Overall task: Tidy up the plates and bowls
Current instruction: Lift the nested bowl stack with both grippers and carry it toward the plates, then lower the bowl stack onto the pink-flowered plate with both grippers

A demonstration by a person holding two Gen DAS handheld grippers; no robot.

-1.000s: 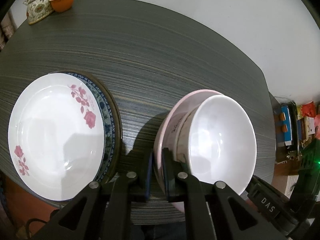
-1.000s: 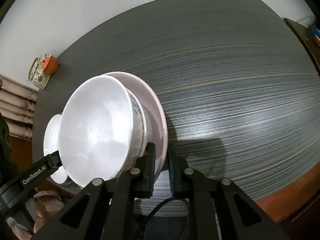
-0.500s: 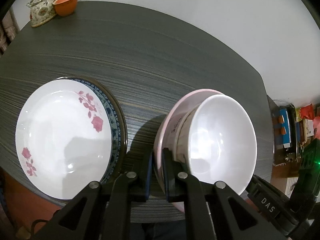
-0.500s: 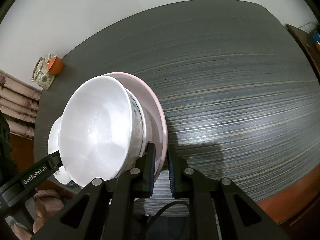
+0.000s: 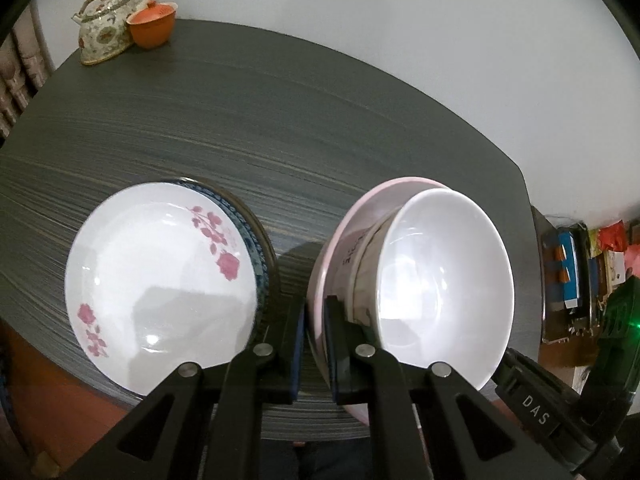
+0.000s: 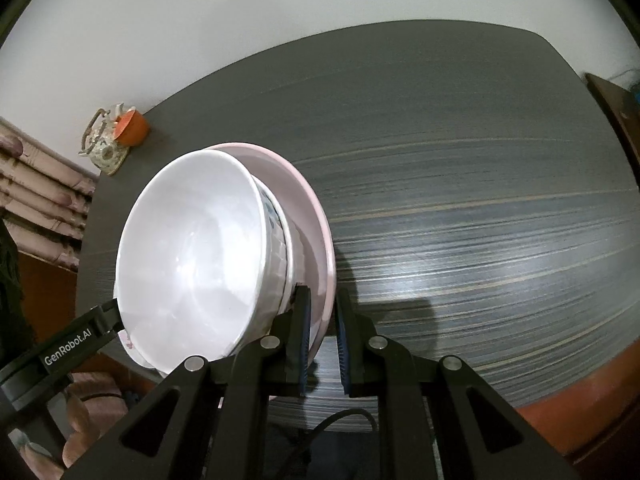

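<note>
A: What is the biggest thing here?

B: The dark counter (image 5: 280, 128). It has thin pale stripes.

A: What sits on it?

B: A stack of plates. The top plate (image 5: 160, 280) is white with pink flowers. A blue-rimmed plate (image 5: 256, 248) peeks out under it.

A: And just beside that stack?

B: A pink plate (image 5: 344, 232). It is tipped up on its side, off the counter. White bowls (image 5: 444, 284) sit stacked on it. I cannot tell how many bowls.

A: Who holds the pink plate?

B: Both grippers. The left gripper (image 5: 316, 344) has its jaws clamped on the plate's rim. The right gripper (image 6: 323, 340) has the opposite rim between its jaws. Its left pad touches the rim, but there is a gap at the other pad.

A: So is the right one gripping?

B: I cannot tell.

A: What is far away in the corner?

B: A flowery teapot (image 5: 105, 24) and a small orange cup (image 5: 152, 26). They touch each other.
</note>
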